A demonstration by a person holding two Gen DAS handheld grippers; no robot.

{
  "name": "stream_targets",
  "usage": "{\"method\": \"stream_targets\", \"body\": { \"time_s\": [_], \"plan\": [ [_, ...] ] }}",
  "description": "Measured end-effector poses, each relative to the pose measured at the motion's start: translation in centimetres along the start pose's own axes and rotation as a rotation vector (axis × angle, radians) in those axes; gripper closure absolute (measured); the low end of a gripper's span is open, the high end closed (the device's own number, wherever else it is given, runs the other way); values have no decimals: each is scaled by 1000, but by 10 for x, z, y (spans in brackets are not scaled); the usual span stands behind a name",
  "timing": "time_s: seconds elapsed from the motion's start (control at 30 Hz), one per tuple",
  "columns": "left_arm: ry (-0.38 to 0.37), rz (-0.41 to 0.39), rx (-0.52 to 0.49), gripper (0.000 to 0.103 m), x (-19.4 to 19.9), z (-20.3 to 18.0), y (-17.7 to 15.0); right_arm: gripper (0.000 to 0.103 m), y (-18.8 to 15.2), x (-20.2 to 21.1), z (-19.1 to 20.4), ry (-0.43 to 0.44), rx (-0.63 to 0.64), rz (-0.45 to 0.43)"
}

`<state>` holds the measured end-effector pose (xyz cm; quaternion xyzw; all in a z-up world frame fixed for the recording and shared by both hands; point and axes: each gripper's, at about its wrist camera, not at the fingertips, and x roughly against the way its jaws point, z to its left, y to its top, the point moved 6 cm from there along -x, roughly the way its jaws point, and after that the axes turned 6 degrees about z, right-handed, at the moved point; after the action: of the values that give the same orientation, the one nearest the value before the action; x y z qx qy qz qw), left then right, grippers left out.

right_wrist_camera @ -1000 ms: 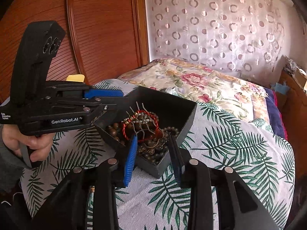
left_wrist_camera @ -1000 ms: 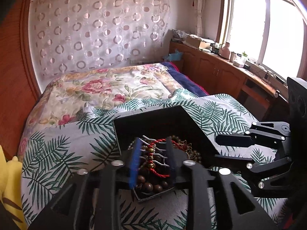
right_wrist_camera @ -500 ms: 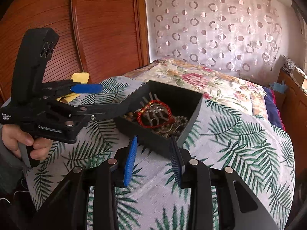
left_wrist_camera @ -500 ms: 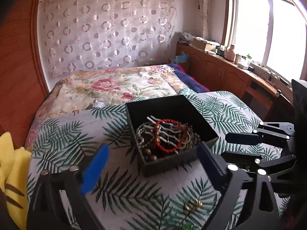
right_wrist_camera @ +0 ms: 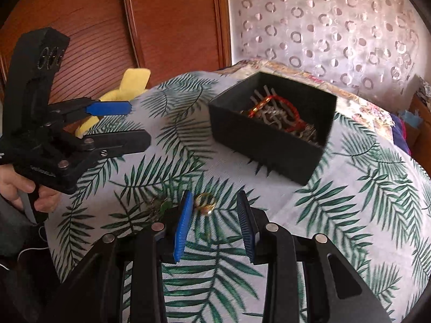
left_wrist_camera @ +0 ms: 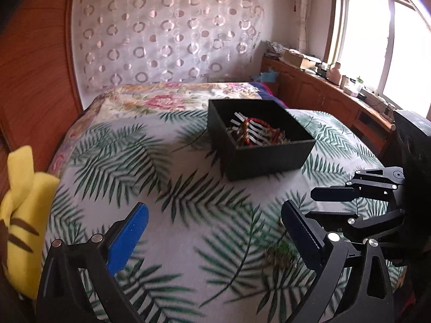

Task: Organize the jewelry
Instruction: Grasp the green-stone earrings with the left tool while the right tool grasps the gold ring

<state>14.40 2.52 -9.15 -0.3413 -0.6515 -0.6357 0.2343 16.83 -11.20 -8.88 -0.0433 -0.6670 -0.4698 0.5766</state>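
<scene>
A black box [left_wrist_camera: 269, 158] [right_wrist_camera: 258, 140] stands on the palm-leaf bedspread. It holds a red bracelet [right_wrist_camera: 282, 102], a silver comb-like piece [left_wrist_camera: 250, 132] and beads. My left gripper [left_wrist_camera: 214, 210] [right_wrist_camera: 138, 123] is well back from the box, its jaws opening wide with nothing between them. A gold ring [right_wrist_camera: 206, 204] lies on the cover just ahead of my right gripper [right_wrist_camera: 215, 197] [left_wrist_camera: 312, 204], whose fingers stand partly apart and touch nothing. A small green-and-gold piece [right_wrist_camera: 160, 206] [left_wrist_camera: 280, 253] lies left of the ring.
A yellow plush toy [left_wrist_camera: 21, 215] [right_wrist_camera: 132, 83] sits at the bed's left edge by the wooden wardrobe [right_wrist_camera: 167, 21]. A hand [right_wrist_camera: 16, 188] holds the left gripper's handle. A wooden cabinet [left_wrist_camera: 323, 94] with clutter runs under the window on the right.
The left gripper's jaws, narrow over the jewelry in the box, spread wide. Both grippers drew back from the box. The ring and the green piece came into view.
</scene>
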Motion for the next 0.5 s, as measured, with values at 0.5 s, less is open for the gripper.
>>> {"method": "stream_targets", "body": {
  "time_s": [0.5],
  "plan": [
    [-3, 45, 2, 8, 6, 11, -30, 83, 1, -28, 15, -59, 80, 80]
  ]
}}
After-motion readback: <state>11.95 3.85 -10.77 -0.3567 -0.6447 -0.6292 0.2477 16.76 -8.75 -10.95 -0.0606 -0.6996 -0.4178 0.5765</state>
